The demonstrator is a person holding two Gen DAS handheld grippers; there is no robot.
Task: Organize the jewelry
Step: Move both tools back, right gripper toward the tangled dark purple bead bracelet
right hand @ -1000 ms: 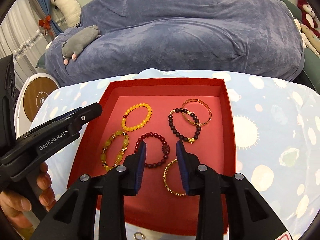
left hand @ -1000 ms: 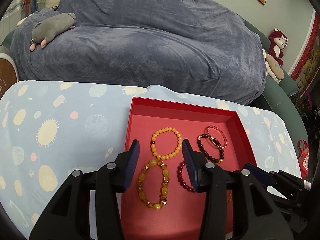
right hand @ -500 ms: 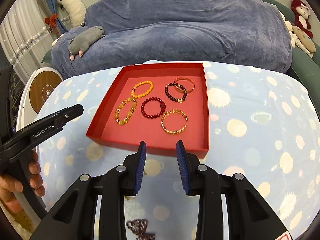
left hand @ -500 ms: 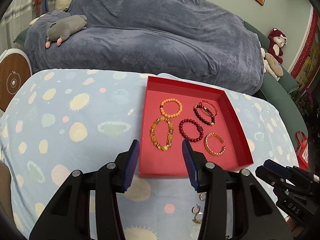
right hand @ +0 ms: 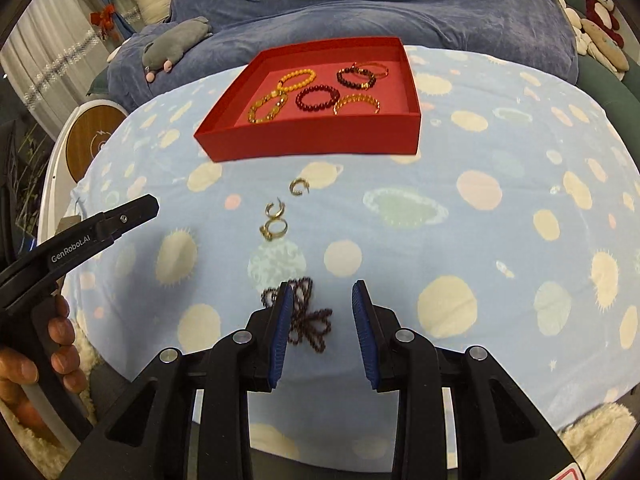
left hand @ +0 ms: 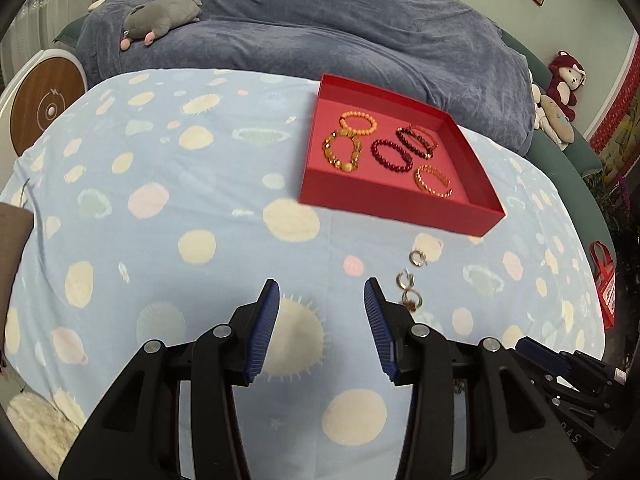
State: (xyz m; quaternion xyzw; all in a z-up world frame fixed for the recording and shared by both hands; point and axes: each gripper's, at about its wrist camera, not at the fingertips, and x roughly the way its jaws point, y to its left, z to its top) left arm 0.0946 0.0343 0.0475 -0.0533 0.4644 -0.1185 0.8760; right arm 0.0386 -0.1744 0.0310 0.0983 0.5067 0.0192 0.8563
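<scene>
Red tray (right hand: 320, 142): well ahead of both your grippers, bracelets inside.
Left gripper (left hand: 320, 296): parted, holding nothing.
Right gripper (right hand: 320, 300): narrowly parted, empty.
Dark bead strand (right hand: 308, 316): beneath your right pads.
Rings (right hand: 276, 218): ahead-left.

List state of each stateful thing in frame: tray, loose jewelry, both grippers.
red tray: lidless, six bracelets inside
rings: three loose on the cloth, outside the tray
dark beaded piece: looped on the cloth, outside the tray, partly behind a finger
left gripper: open, empty
right gripper: open, holding nothing
</scene>
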